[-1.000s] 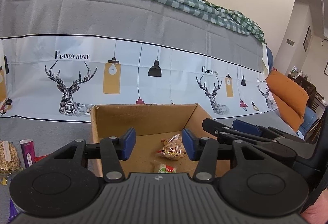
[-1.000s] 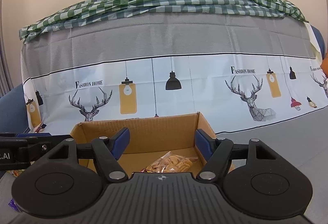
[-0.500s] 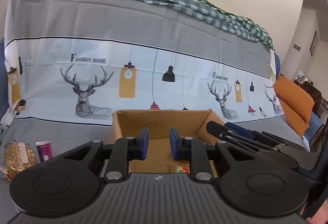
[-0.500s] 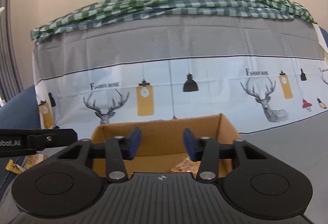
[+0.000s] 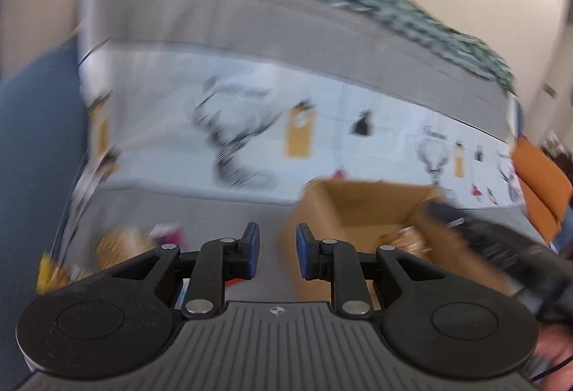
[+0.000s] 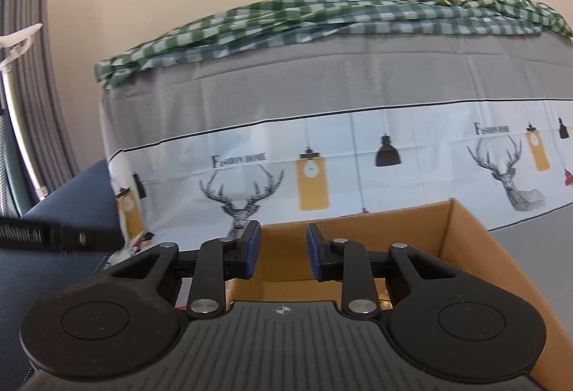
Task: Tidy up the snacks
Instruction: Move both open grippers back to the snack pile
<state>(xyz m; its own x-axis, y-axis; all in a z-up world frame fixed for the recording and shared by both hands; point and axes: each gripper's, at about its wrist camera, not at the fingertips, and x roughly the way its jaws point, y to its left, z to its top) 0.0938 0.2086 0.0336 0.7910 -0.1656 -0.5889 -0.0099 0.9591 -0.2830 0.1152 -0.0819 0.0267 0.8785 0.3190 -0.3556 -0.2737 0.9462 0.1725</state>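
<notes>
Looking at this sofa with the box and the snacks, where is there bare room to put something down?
Bare grey cover lies between the loose snack packets at the left and the cardboard box. More grey cover shows to the right of the box. It is crowded around the packets and over the box, where the right gripper is.

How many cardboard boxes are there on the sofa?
1. The cardboard box sits open on the grey sofa cover, right under the right gripper; in the left view it lies off to the right. Blur may hide others.
</notes>
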